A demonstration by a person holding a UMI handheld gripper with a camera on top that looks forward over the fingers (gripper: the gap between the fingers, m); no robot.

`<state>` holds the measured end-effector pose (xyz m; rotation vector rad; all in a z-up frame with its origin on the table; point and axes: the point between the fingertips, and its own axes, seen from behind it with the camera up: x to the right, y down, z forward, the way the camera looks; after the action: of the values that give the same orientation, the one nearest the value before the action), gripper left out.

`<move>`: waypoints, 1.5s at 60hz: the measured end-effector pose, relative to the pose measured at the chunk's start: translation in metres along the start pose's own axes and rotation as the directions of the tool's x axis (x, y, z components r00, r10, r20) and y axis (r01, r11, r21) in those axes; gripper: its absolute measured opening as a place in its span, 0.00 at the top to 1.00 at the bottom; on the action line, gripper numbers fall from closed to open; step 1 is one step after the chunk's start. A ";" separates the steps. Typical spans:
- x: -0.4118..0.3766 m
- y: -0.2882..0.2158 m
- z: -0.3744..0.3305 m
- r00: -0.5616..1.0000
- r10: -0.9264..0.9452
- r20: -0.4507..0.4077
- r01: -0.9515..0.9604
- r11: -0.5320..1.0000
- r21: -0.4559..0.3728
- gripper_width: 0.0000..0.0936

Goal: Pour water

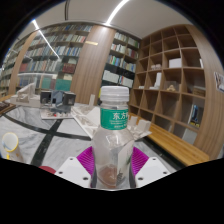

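Note:
A clear plastic water bottle (113,140) with a green label and a white cap stands upright between my fingers. It is lifted above the marble-patterned table (40,135). My gripper (112,163) is shut on the bottle's lower body, with the magenta pads (87,158) pressed on both sides. A pale cup (10,145) stands on the table to the left of my fingers. The bottle's base is hidden between the fingers.
Several dark objects (57,99) lie on the table beyond the bottle. Wooden shelving (175,75) lines the wall to the right, with a wooden bench (175,145) below it. Bookshelves (60,50) fill the far wall.

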<state>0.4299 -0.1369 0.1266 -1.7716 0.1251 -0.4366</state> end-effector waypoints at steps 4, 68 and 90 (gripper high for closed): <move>0.010 -0.032 -0.005 0.992 -0.104 -0.066 0.106 0.994 0.030 0.53; -0.216 -0.174 -0.078 -0.116 -0.847 -0.519 0.934 -0.271 0.233 0.53; -0.181 -0.181 -0.085 0.963 -0.111 0.244 0.042 0.962 0.271 0.53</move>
<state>0.2060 -0.1128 0.2750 -1.5566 -0.1800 -0.2610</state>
